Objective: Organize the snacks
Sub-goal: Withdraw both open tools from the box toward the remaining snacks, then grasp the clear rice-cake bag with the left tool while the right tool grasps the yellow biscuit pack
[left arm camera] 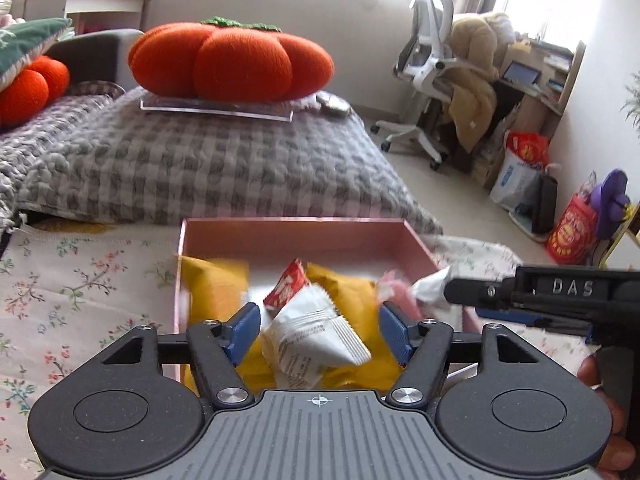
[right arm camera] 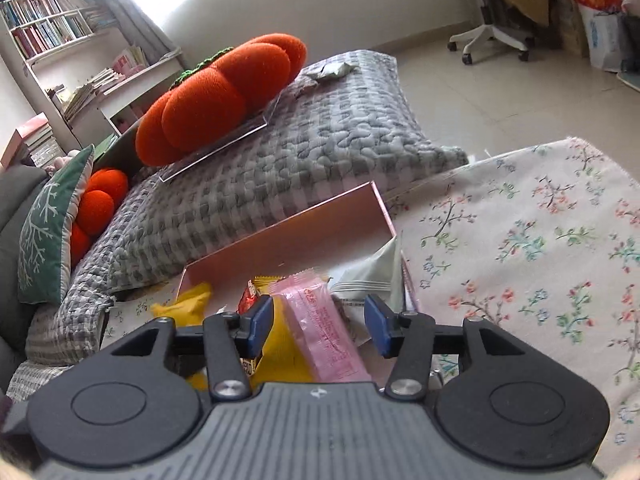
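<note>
Counting from the pink box [left arm camera: 416, 240] outward, I see inside it two yellow packets [left arm camera: 216, 292], one white packet [left arm camera: 316, 336], one small red packet [left arm camera: 286, 288], one pink bar [right arm camera: 328, 328] and one pale grey-white pouch [right arm camera: 380, 272] leaning on its right wall. Behind the box I count two orange pumpkin cushions [left arm camera: 232, 64], one green cushion [right arm camera: 44, 228] and one grey checked blanket [left arm camera: 200, 168]. To the right of the box, across the floor, I make out one white office chair [left arm camera: 428, 60] and two red bags [left arm camera: 572, 232]; other bags there are too jumbled for me to count.
</note>
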A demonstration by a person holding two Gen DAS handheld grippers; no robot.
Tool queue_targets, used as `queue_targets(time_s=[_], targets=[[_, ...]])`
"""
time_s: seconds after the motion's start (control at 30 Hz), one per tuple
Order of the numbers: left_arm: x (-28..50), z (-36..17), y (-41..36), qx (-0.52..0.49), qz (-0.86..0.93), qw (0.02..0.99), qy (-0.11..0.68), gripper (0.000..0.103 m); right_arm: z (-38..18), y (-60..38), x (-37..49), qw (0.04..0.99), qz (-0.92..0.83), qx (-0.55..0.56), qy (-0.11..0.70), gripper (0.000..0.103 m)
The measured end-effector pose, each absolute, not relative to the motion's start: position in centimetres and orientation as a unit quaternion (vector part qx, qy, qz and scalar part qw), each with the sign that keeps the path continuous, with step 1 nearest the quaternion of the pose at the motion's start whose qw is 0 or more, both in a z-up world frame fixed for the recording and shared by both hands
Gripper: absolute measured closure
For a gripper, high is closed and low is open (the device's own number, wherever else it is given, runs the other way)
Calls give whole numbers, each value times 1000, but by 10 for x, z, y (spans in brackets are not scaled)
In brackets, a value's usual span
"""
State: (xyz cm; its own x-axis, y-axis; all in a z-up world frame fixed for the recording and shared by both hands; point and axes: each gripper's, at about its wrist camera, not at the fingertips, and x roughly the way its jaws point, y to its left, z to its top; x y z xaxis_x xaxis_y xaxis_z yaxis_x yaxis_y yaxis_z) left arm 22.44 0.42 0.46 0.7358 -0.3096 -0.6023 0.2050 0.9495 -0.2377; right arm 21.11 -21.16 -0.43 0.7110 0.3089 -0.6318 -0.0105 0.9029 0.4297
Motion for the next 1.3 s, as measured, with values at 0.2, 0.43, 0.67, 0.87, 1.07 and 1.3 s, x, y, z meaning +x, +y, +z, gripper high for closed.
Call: queue_targets(time_s=[0.2,0.43,0.67,0.87,1.07,1.3], targets=[[215,14,17,-98,-116,925,348,38,-8,-213,208,886,62,189,420,62],[196,16,24,-49,-100,921,374,37,22,-218,171,906,109,168,373,57],[163,0,16,0,-131,903,410,33,14,-216,149,900,92,112,410,49],[152,-17,11,15,-127,889,440,33,7,-212,132,894,91,80,432,48],[146,-27,4,35,-135,881,451,33,-2,-206,131,885,92,63,452,48],[147,-42,-3,60,-137,869,471,33,-7,-203,129,878,101,65,463,45]])
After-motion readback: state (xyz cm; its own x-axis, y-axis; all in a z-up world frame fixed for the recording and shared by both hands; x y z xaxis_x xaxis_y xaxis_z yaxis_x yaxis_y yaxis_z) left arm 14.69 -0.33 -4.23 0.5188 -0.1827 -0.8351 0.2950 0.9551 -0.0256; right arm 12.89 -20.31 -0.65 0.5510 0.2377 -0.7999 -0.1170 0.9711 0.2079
